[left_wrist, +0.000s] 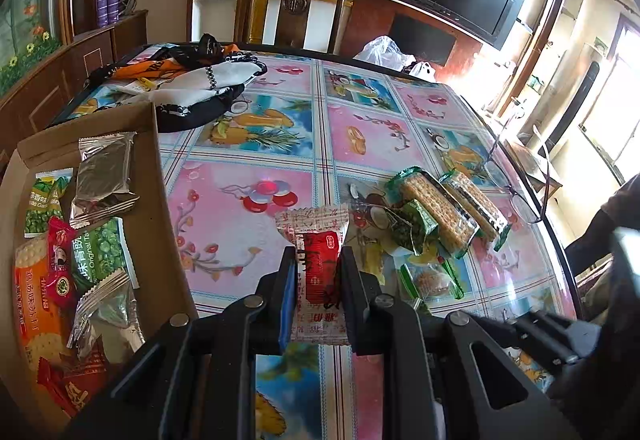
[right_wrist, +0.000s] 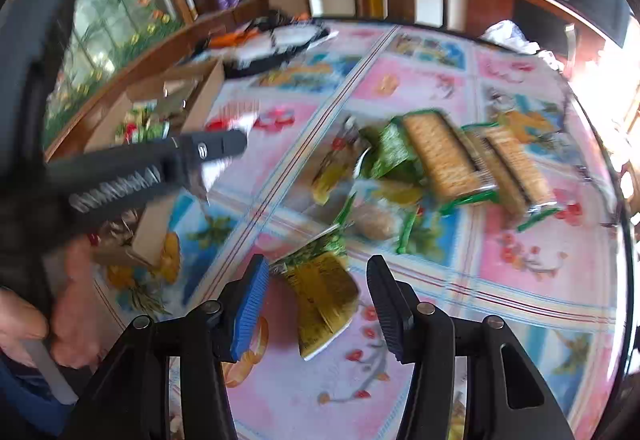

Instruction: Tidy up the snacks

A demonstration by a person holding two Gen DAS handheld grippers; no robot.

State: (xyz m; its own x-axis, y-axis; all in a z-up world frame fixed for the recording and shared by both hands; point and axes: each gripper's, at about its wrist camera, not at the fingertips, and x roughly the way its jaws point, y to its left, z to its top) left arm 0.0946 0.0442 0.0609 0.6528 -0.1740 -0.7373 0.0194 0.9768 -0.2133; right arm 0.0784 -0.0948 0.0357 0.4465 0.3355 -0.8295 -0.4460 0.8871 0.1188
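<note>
Step in hand: two packets are being gathered for the cardboard box (left_wrist: 160, 176), which stands at the left of the desk (left_wrist: 248, 144) and already holds assorted snacks.
Left gripper (left_wrist: 318, 272): fingers clamped on a red-and-white candy packet (left_wrist: 318, 240), held upright above the desk just right of the box wall.
Right gripper (right_wrist: 316, 300): fingers apart, with a yellow-green packet (right_wrist: 324, 296) lying flat on the desk between them; the pads do not press on it.
Remaining snacks: two cracker packs (left_wrist: 444, 212) side by side, a crumpled green packet (left_wrist: 412, 228) against them and a clear cookie packet (left_wrist: 430, 276) nearby.
Doing it well: carry the candy over the box wall before letting go, so it lands inside.
Right-hand advice: centre the yellow-green packet between the pads and close across its body, not its thin crimped edge.
Risk: the right view is blurred, so the alignment is hard to judge.
</note>
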